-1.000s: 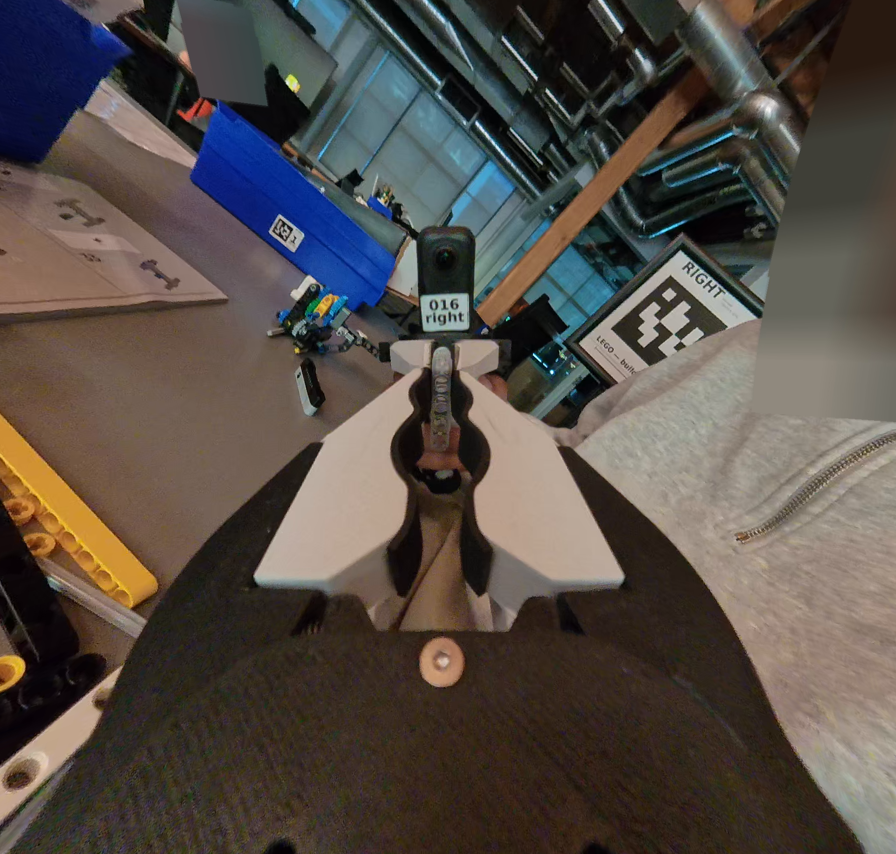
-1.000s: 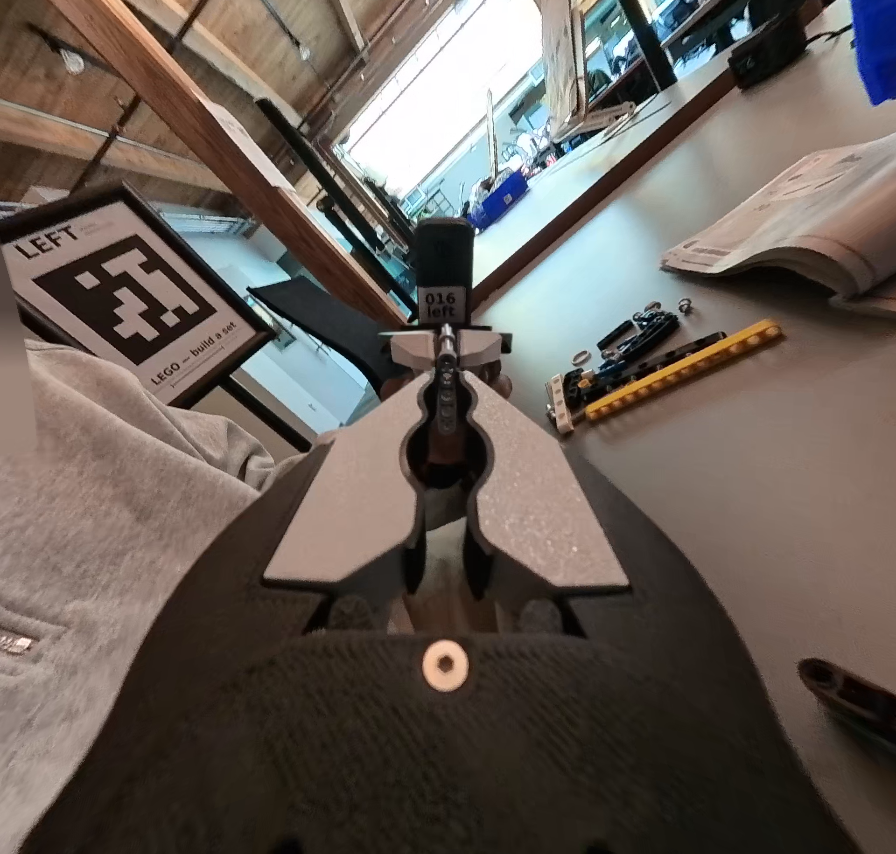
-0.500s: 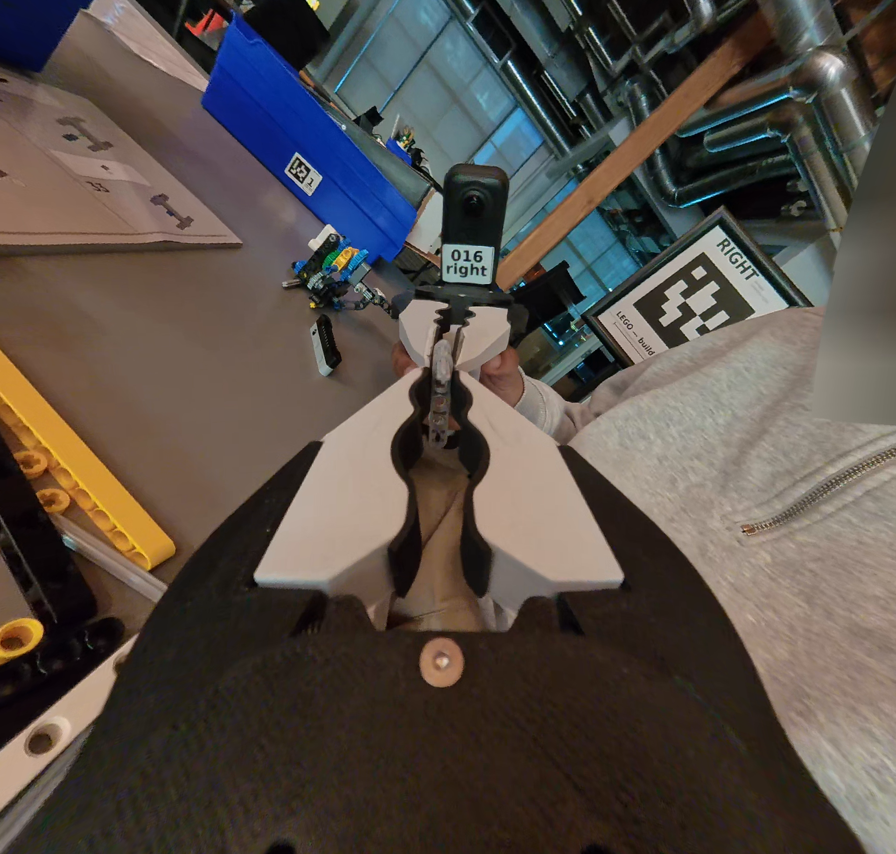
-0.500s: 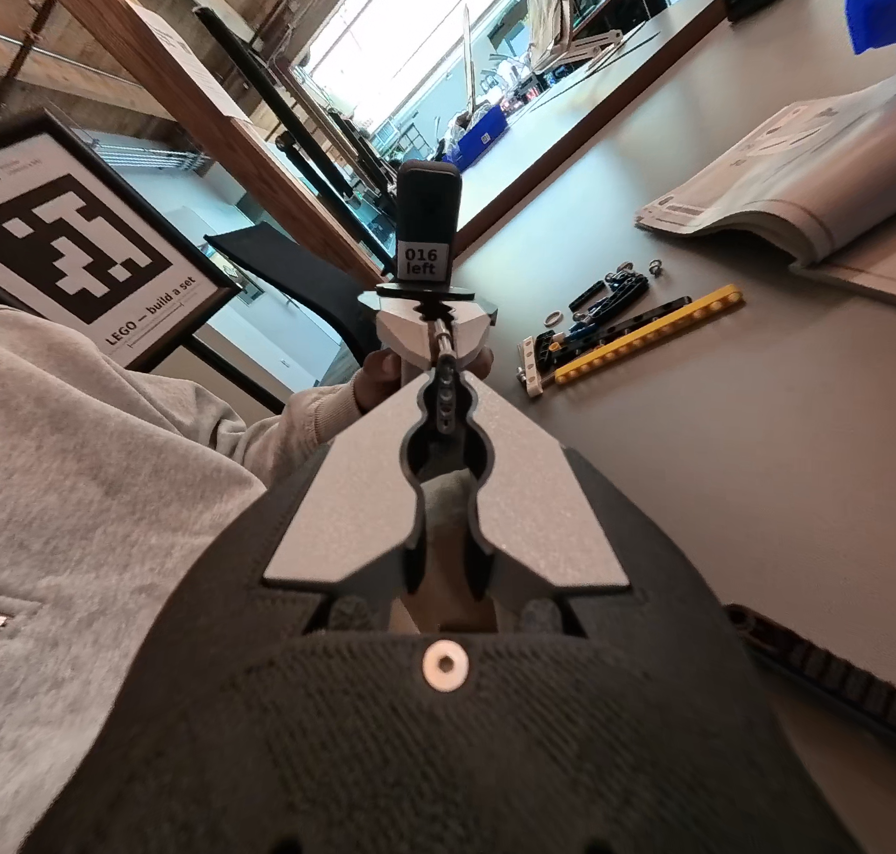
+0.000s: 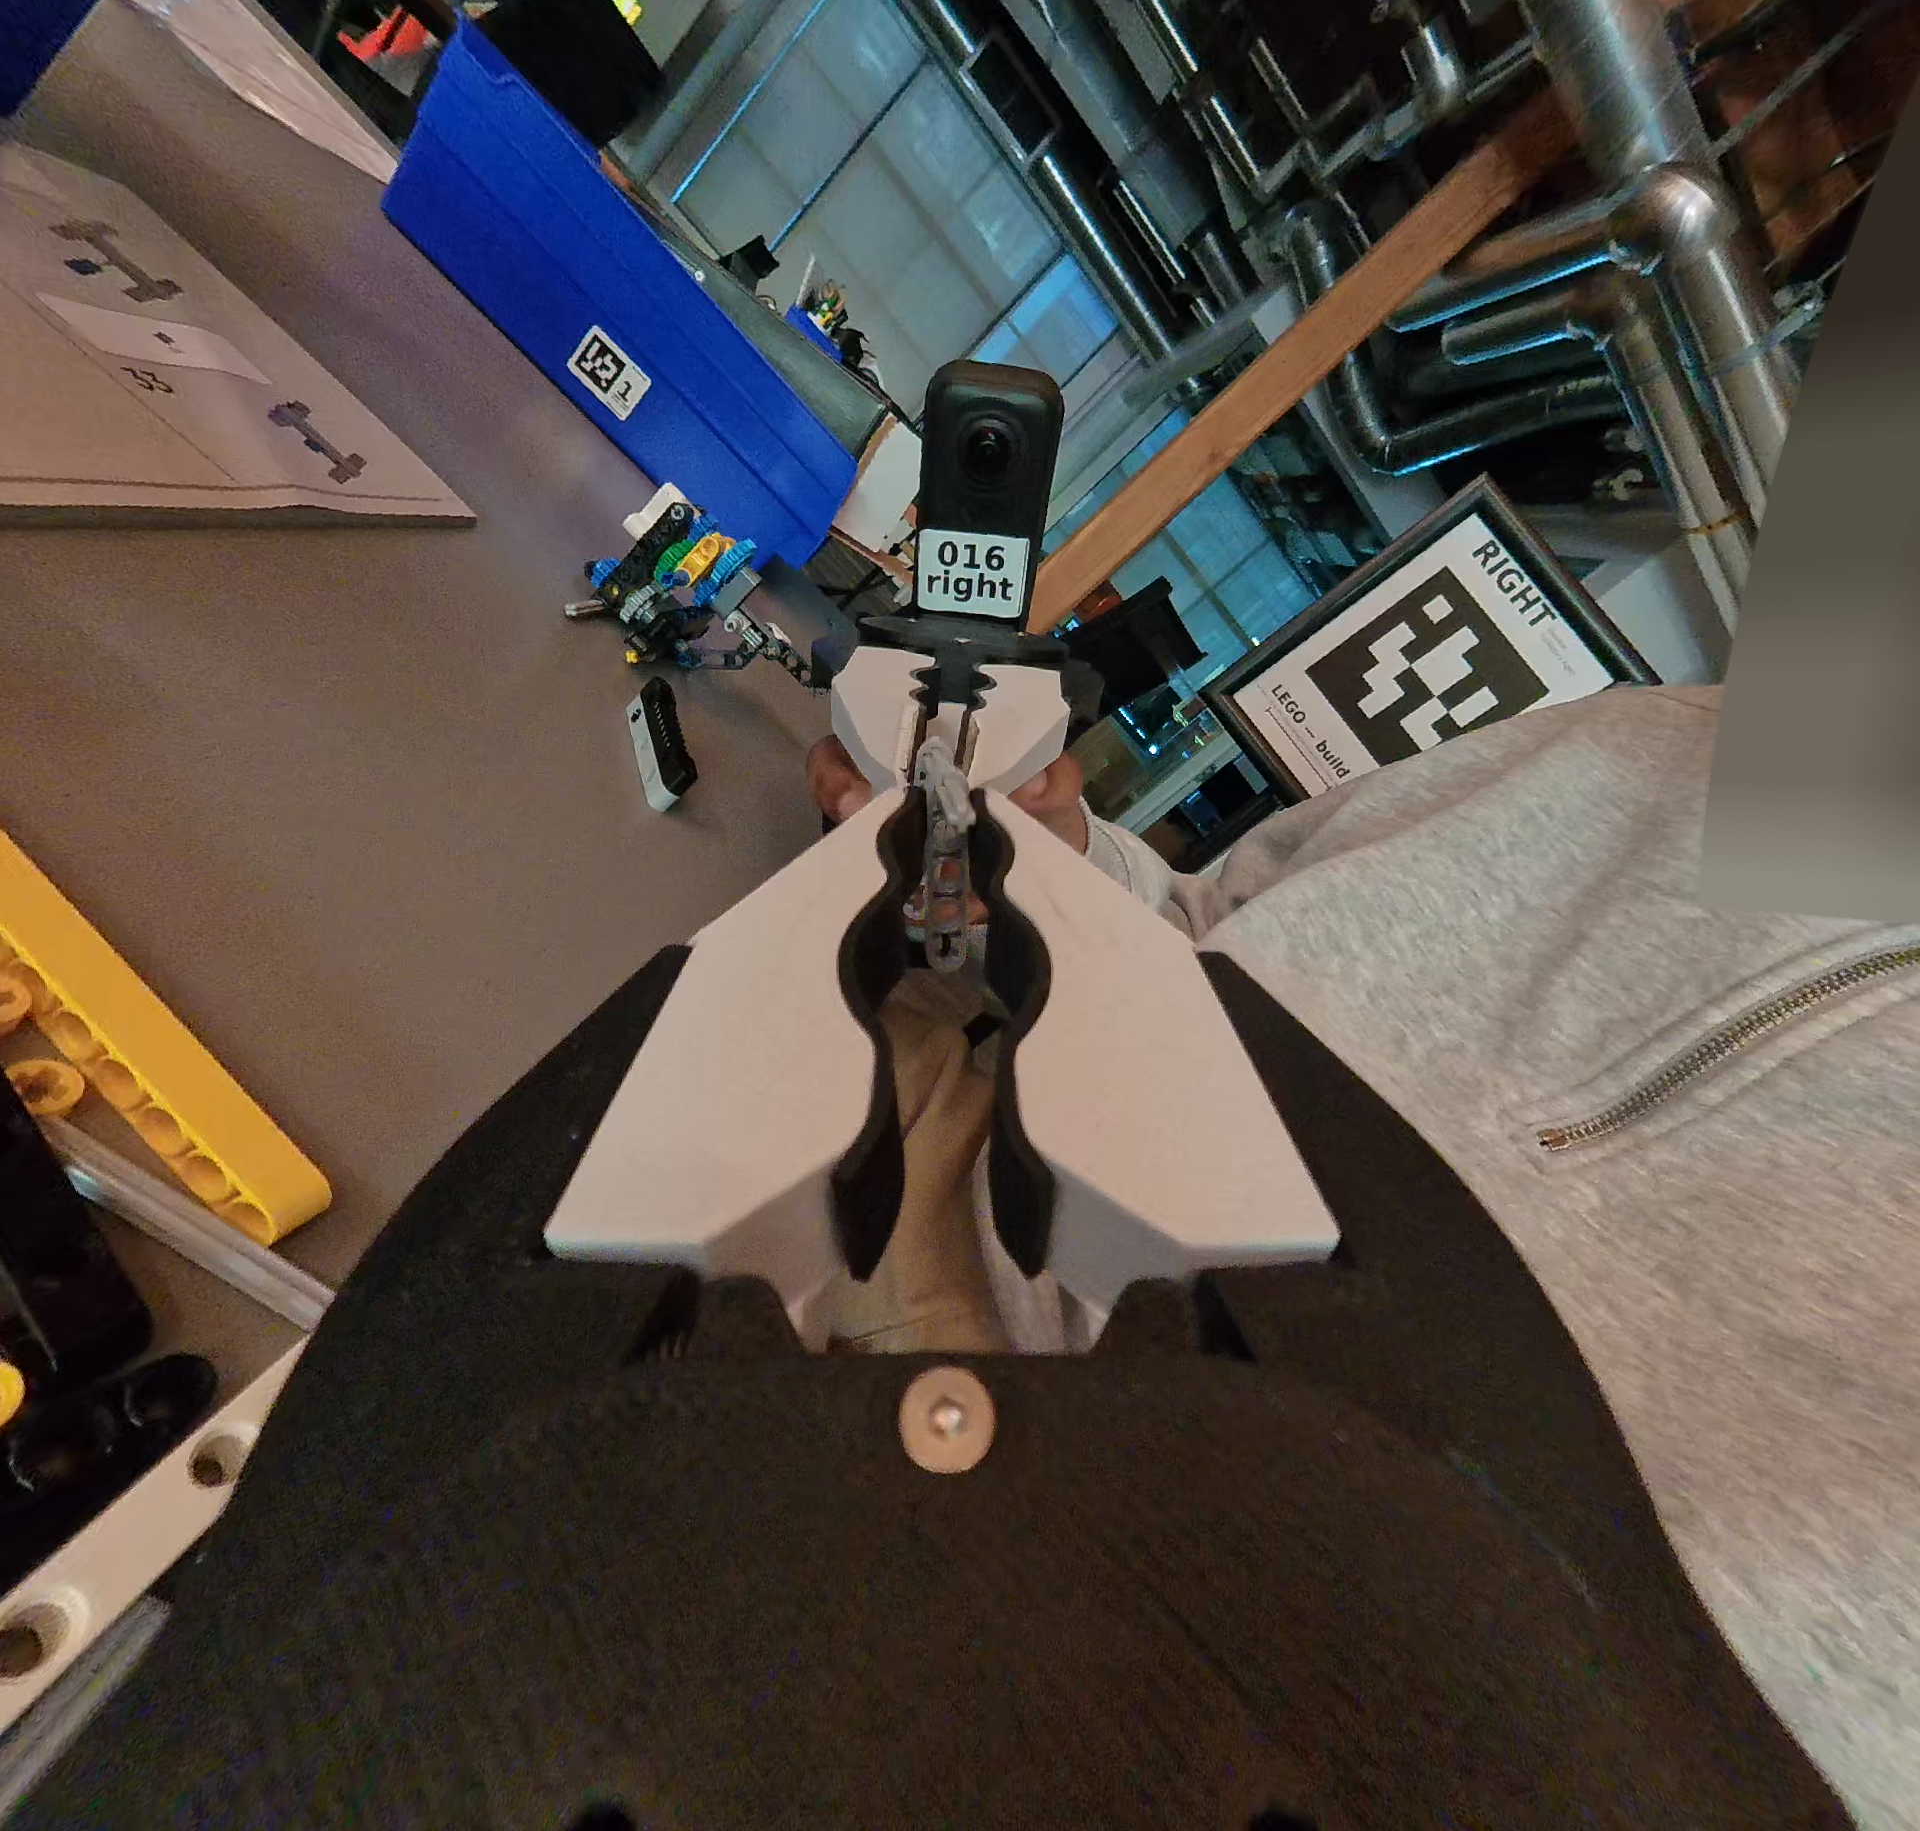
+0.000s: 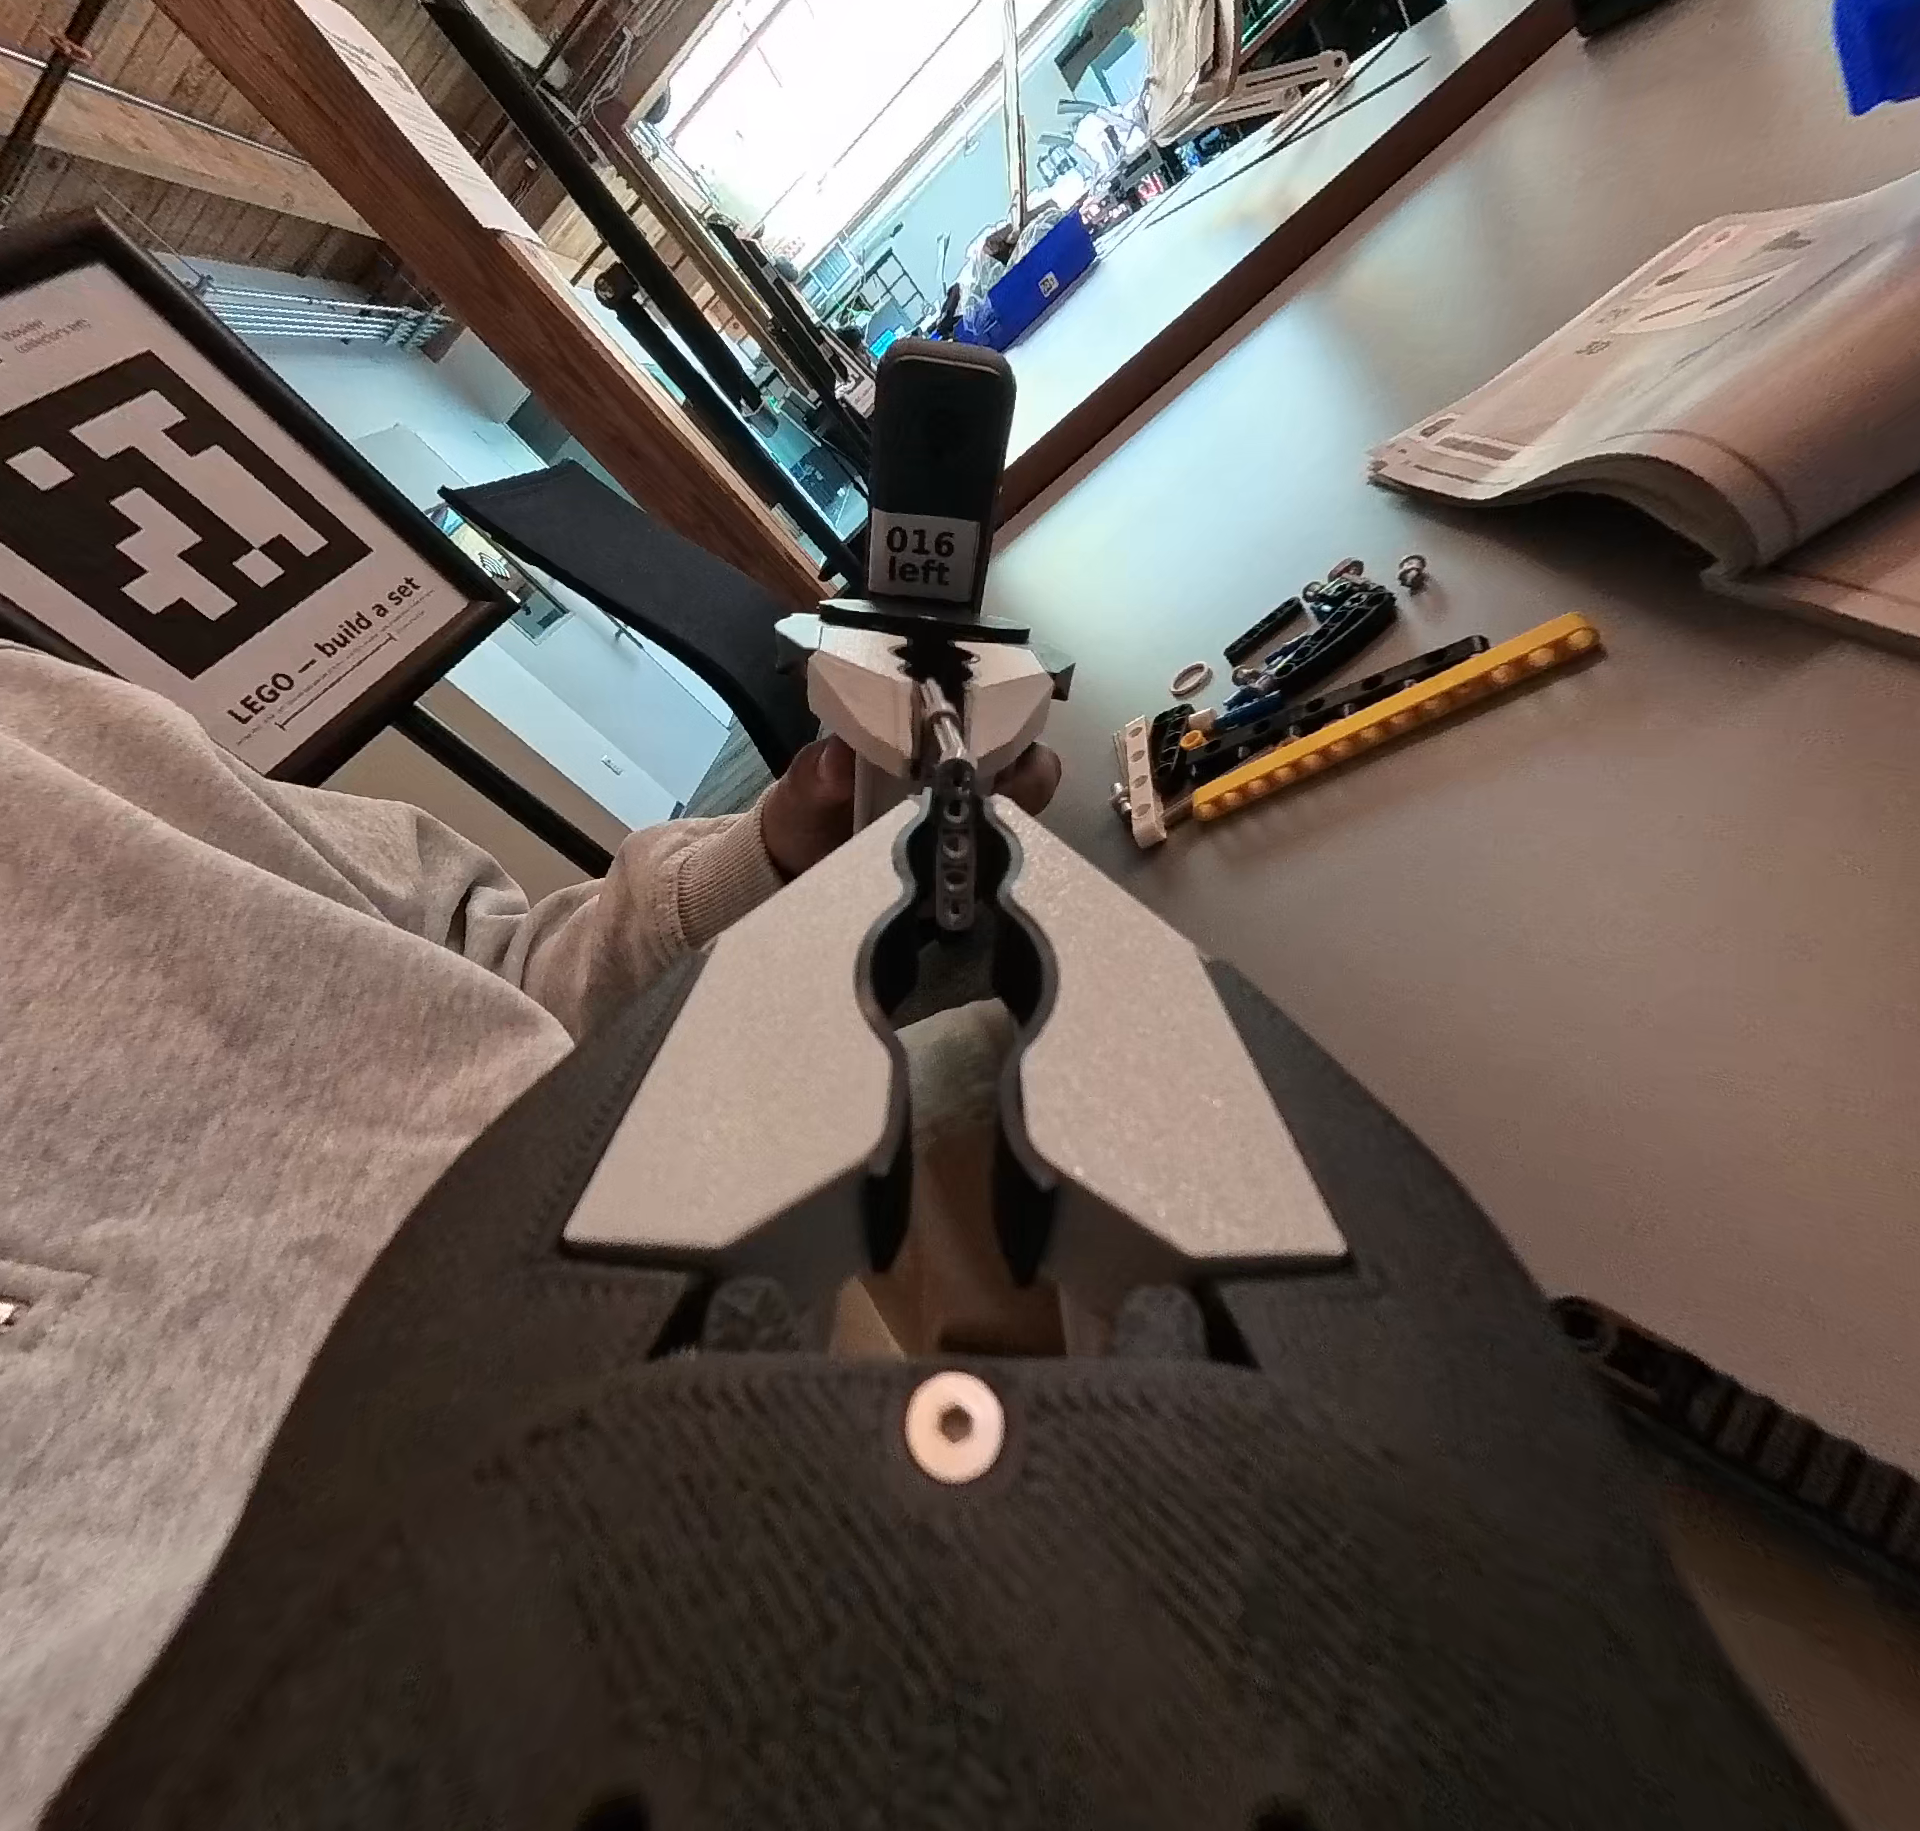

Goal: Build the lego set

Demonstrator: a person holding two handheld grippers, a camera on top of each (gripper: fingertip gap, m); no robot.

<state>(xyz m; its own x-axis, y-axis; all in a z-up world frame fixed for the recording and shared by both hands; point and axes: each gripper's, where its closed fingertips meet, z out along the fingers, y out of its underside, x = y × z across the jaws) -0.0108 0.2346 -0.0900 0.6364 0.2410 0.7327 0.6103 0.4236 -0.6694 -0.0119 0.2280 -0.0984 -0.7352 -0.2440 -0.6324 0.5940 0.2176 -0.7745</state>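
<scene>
Two hand-held grippers face each other tip to tip above a grey counter (image 6: pixel 1351 1002), in front of a person in a grey sweatshirt (image 5: pixel 1558 950). The left gripper (image 5: pixel 943 825) has its fingers clamped on a thin grey lego piece (image 5: pixel 943 882) whose long axis points straight ahead at the right gripper. The right gripper (image 6: pixel 951 815) has its fingers clamped on a short dark grey lego beam (image 6: pixel 954 862) with a row of holes, likewise pointing forward, its far end touching or nearly touching the other gripper's piece; which, I cannot tell. The coming move is probably a straight push along that shared line. Loose parts lie well apart: a yellow beam (image 6: pixel 1392 716) with black pieces off the right gripper's right, a small colourful assembly (image 5: pixel 675 586) near a blue bin (image 5: pixel 623 275). An open instruction booklet (image 6: pixel 1714 410) lies beyond.
</scene>
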